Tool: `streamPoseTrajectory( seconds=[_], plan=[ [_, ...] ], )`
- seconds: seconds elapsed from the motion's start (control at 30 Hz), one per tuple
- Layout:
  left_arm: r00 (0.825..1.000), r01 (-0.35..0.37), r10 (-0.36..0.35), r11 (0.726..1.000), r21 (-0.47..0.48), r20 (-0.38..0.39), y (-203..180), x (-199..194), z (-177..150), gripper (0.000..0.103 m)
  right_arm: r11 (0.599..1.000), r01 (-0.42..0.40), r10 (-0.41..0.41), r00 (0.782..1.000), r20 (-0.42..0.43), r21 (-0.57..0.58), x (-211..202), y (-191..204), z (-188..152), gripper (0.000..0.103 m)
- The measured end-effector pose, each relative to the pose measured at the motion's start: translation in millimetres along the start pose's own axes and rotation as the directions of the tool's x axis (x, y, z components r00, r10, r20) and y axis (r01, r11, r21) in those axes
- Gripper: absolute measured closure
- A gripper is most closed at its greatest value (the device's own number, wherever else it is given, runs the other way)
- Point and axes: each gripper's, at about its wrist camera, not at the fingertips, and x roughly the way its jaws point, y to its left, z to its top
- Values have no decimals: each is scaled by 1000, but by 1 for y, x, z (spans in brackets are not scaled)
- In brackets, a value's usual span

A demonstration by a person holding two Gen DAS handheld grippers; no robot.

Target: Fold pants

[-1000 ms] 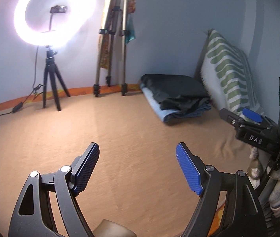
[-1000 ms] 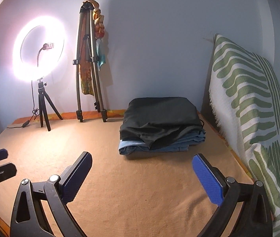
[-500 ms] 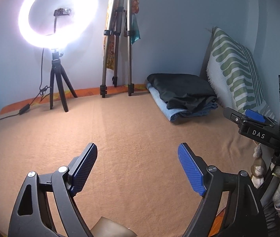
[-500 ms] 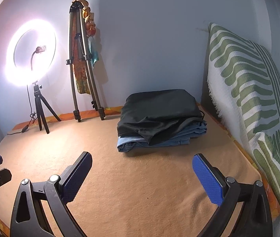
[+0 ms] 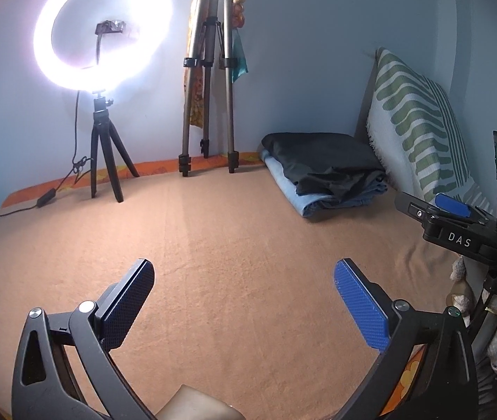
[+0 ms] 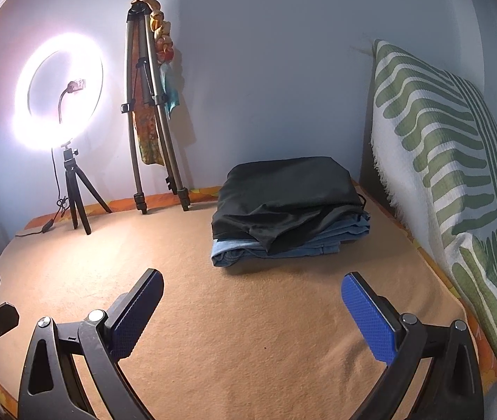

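Observation:
A stack of folded clothes lies at the far right of the tan blanket: black pants (image 6: 283, 192) on top of blue jeans (image 6: 294, 246). The stack also shows in the left wrist view, the black pants (image 5: 325, 161) over the blue jeans (image 5: 294, 192). My left gripper (image 5: 241, 287) is open and empty above the bare blanket (image 5: 213, 238), well short of the stack. My right gripper (image 6: 252, 297) is open and empty, a short way in front of the stack. The right gripper's body (image 5: 458, 231) shows at the right edge of the left wrist view.
A lit ring light on a small tripod (image 6: 73, 189) and a folded tall tripod (image 6: 150, 122) stand against the back wall. A green-striped white cushion (image 6: 458, 175) leans along the right side. A cable (image 5: 38, 203) lies at the back left.
Both grippers have shifted slightly; the views have drifted, so the ring light and stack sit a little differently. Both stay open and empty.

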Motion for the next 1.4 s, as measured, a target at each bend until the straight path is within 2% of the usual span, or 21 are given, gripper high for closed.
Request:
streamPoseTrajectory(
  seconds=[1.4],
  plan=[
    [1000, 4, -4, 1000, 9, 6, -6, -4, -2, 1, 1000, -20, 20, 999, -29, 0, 3, 1, -4, 0]
  ],
)
